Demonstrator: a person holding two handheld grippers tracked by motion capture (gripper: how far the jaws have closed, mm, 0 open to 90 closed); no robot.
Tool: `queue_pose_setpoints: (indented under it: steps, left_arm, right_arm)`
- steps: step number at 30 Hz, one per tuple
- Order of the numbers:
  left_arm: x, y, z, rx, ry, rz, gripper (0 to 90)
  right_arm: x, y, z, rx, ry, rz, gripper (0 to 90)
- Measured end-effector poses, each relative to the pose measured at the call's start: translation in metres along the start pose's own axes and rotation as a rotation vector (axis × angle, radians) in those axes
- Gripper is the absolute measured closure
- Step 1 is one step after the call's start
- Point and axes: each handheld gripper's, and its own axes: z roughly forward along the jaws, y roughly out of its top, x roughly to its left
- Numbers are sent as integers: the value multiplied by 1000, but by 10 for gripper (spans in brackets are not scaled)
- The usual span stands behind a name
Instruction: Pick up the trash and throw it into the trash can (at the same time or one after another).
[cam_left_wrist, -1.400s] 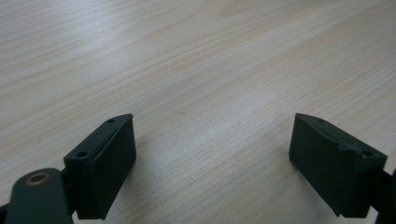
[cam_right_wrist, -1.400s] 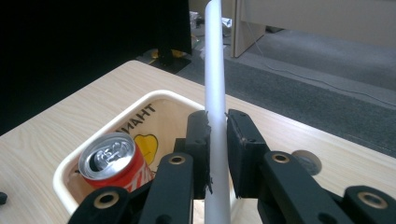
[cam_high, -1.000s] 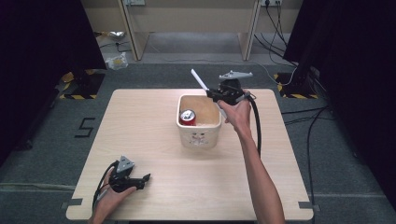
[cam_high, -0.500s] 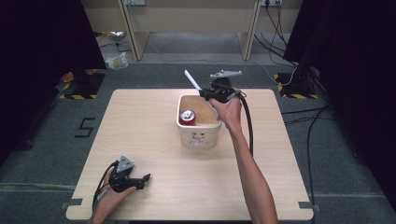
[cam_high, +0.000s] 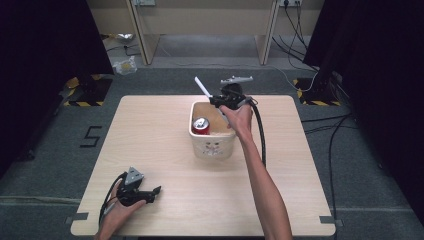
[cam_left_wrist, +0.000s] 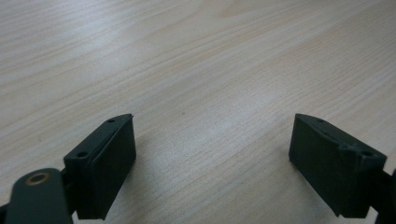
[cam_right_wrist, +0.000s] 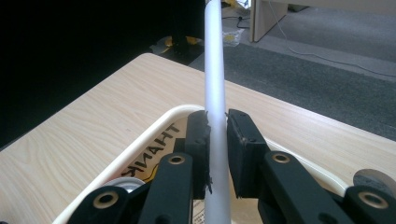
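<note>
While the right gripper (cam_high: 216, 98) is held over the far rim of the cream tub (cam_high: 212, 147), a white tube (cam_high: 202, 86) is pinched between its jaws, which are closed narrow on it; in the right gripper view the pads (cam_right_wrist: 198, 135) are seen pressed on both sides of the tube (cam_right_wrist: 215, 84), w/ the tube running up past the jaw tips and down behind them. In the high view the tube is seen sticking out up-left from the gripper, tilted, its free end over the table's far edge, clear of the tub. A red can (cam_high: 201, 126) is seen upright inside the tub, at its left side; the can's silver top (cam_right_wrist: 122, 183) is also caught at the bottom of the right gripper view, below the tub rim (cam_right_wrist: 154, 128), where black lettering is seen on the inner wall. The tub is placed approx. mid-table, slightly toward the far side, on the light wood table (cam_high: 150, 145). The left gripper (cam_high: 150, 194) is rested on the table near the front-left corner, held in the left hand (cam_high: 120, 212), well apart from the tub. Its jaws are spread wide, nothing between them, only bare wood grain (cam_left_wrist: 210, 93) being seen between the pads. The right gripper's cable (cam_high: 261, 130) is draped down along the right forearm.
</note>
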Motion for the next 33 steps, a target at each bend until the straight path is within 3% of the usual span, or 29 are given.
queue_pose_setpoints:
  steps: [13, 33]
  left_arm:
    - [0, 0, 0, 0, 0, 0, 139]
    - [0, 0, 0, 0, 0, 0, 139]
  right_arm:
    - [0, -3, 10, 22, 1, -1, 792]
    - [1, -6, 12, 81, -13, -26, 761]
